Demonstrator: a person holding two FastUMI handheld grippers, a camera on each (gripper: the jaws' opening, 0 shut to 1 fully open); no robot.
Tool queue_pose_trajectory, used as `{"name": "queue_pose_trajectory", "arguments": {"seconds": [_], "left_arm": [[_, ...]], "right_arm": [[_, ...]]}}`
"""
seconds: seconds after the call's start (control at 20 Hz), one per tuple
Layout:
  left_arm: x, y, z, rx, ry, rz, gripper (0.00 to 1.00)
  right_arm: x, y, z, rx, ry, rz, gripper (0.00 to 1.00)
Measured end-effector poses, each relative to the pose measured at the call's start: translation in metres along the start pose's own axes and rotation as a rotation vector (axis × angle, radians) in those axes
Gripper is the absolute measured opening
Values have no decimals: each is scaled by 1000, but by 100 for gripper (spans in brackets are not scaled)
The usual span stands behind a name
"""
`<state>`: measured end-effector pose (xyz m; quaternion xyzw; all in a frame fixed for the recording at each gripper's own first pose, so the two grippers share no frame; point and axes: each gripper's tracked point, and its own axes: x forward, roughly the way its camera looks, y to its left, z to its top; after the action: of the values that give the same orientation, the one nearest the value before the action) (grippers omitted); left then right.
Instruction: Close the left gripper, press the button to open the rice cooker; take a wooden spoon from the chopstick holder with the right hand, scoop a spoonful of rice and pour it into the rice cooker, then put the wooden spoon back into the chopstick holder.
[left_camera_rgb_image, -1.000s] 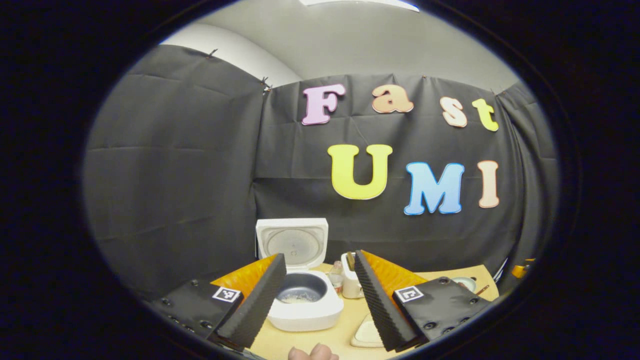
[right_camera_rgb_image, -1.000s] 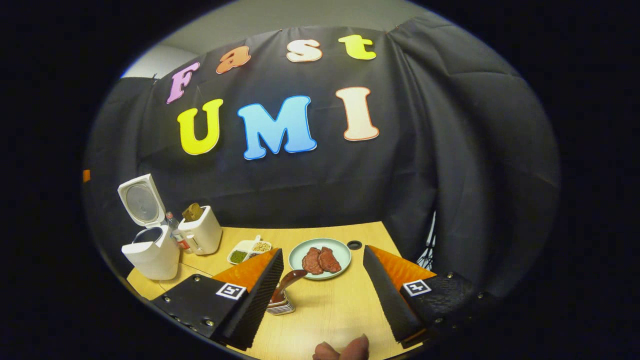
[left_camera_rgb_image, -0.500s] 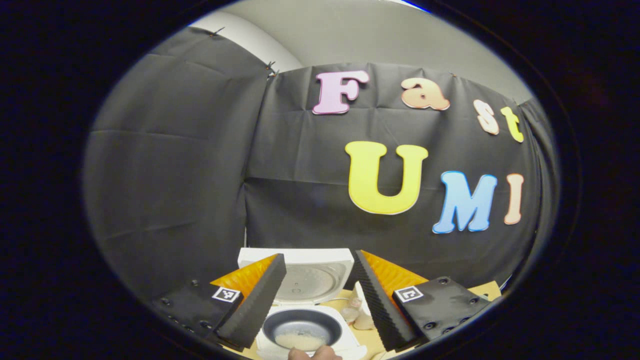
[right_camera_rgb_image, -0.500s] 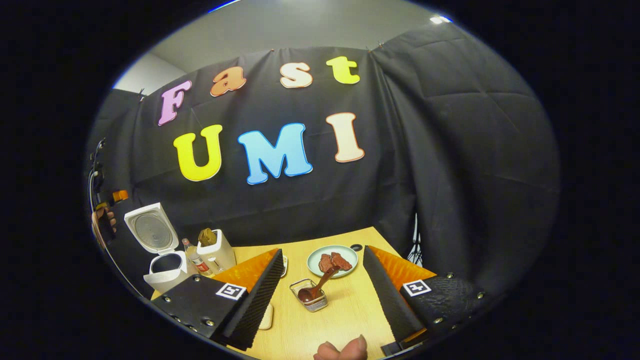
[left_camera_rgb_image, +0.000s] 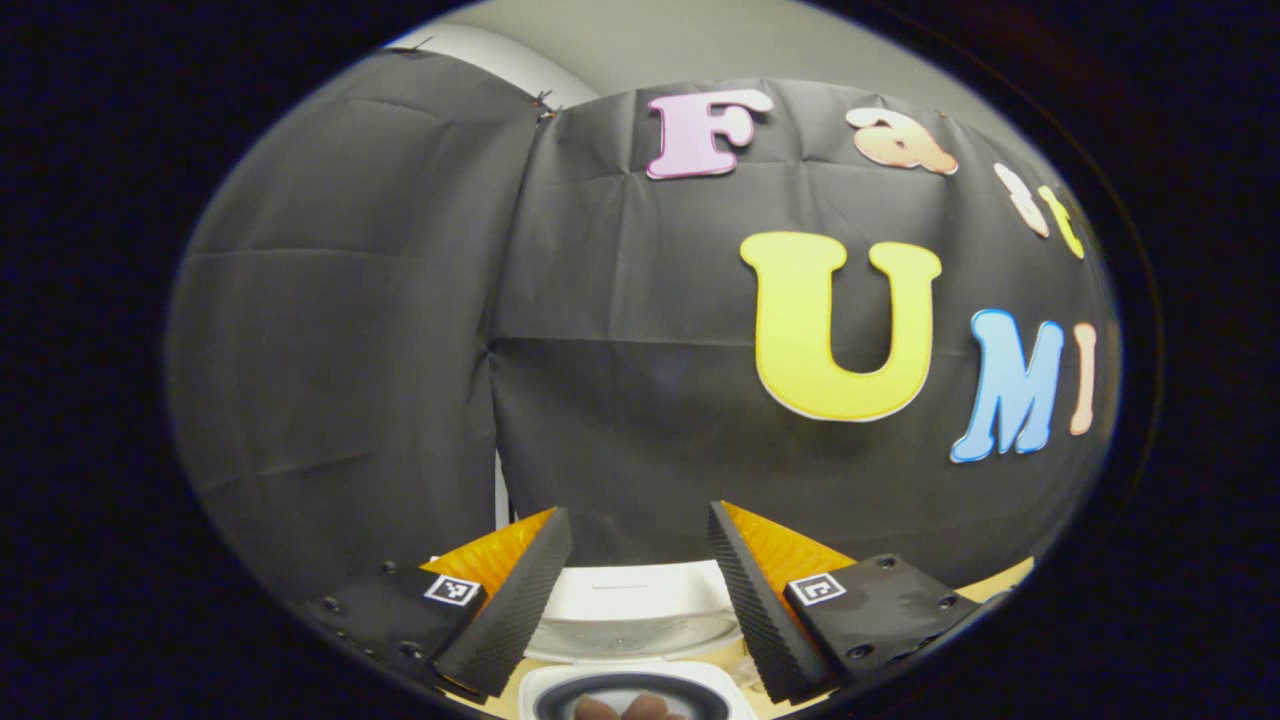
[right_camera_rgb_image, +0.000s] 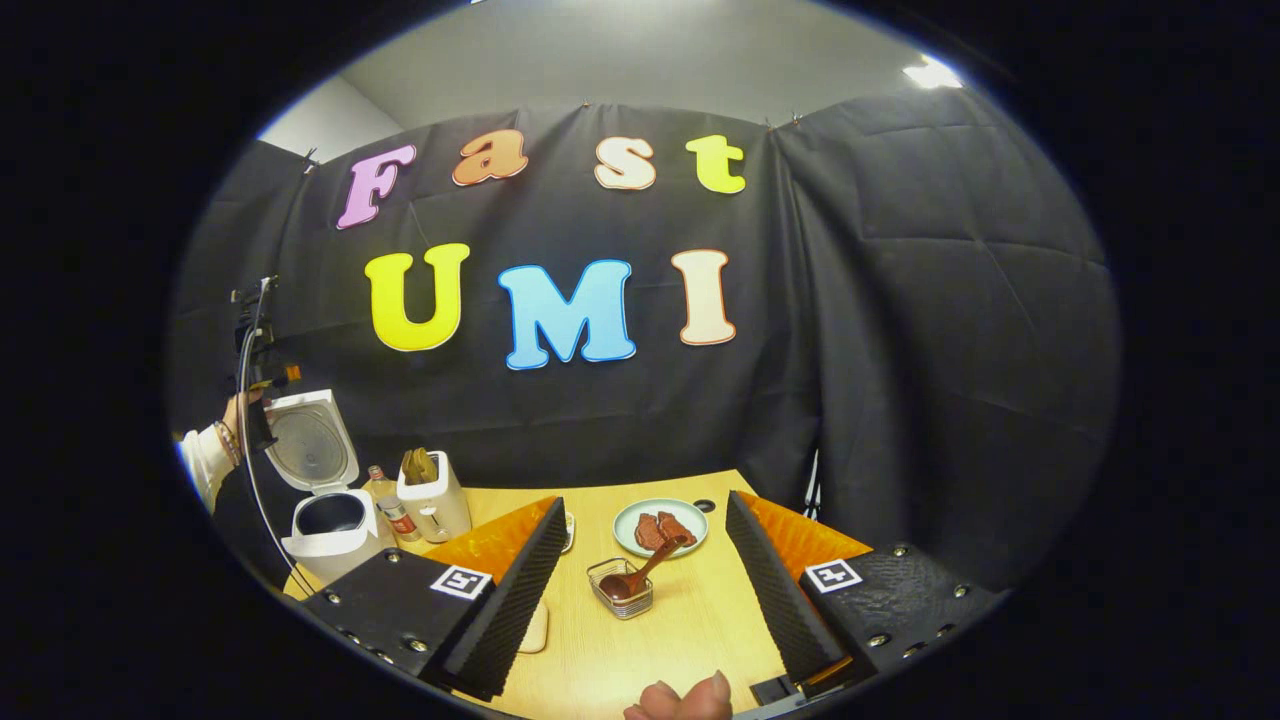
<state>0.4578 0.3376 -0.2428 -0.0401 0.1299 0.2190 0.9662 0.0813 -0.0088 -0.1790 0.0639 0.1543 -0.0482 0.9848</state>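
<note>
White plastic marks the rice cooker (right_camera_rgb_image: 328, 525) at the lower left of the right gripper view, standing on the pale wooden worktop (right_camera_rgb_image: 690, 625) with its lid (right_camera_rgb_image: 310, 442) swung up and the dark inner pot exposed. A hand (right_camera_rgb_image: 236, 412) with a light sleeve sits at the far left edge beside the raised lid, holding the left gripper (right_camera_rgb_image: 258, 385), which shows there as a dark shape too small to read. Just right of the cooker stands a small bottle (right_camera_rgb_image: 392, 506), then the white chopstick holder (right_camera_rgb_image: 434, 501) with wooden handles poking from its top. Toward the bottom centre, a small wire basket (right_camera_rgb_image: 621, 590) carries a brown spoon (right_camera_rgb_image: 640, 574) whose handle leans up toward a pale green plate (right_camera_rgb_image: 660, 527) of dark red meat. The right gripper (right_camera_rgb_image: 640, 590) frames that basket from the bottom edge, its jaws spread wide with nothing between them. In the left gripper view, the left gripper (left_camera_rgb_image: 640, 590) likewise stands wide apart and empty at the bottom of the frame, aimed mostly at the black cloth wall (left_camera_rgb_image: 360, 330). Between and below its fingers (left_camera_rgb_image: 510, 600) lie the cooker's upturned lid (left_camera_rgb_image: 635, 605) and the rim of the cooker (left_camera_rgb_image: 560, 680) at the very bottom edge.
</note>
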Motion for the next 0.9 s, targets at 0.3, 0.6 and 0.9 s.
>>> {"name": "queue_pose_trajectory", "arguments": {"seconds": [0.3, 0.6, 0.9], "left_arm": [[29, 8, -30, 14, 78, 55, 92], [-42, -4, -51, -1, 110, 9, 94], [-117, -15, -111, -51, 193, -21, 95]], "right_arm": [[-1, 15, -17, -20, 46, 24, 94], [3, 31, -19, 24, 55, 76, 98], [2, 51, -31, 36, 91, 138, 98]]}}
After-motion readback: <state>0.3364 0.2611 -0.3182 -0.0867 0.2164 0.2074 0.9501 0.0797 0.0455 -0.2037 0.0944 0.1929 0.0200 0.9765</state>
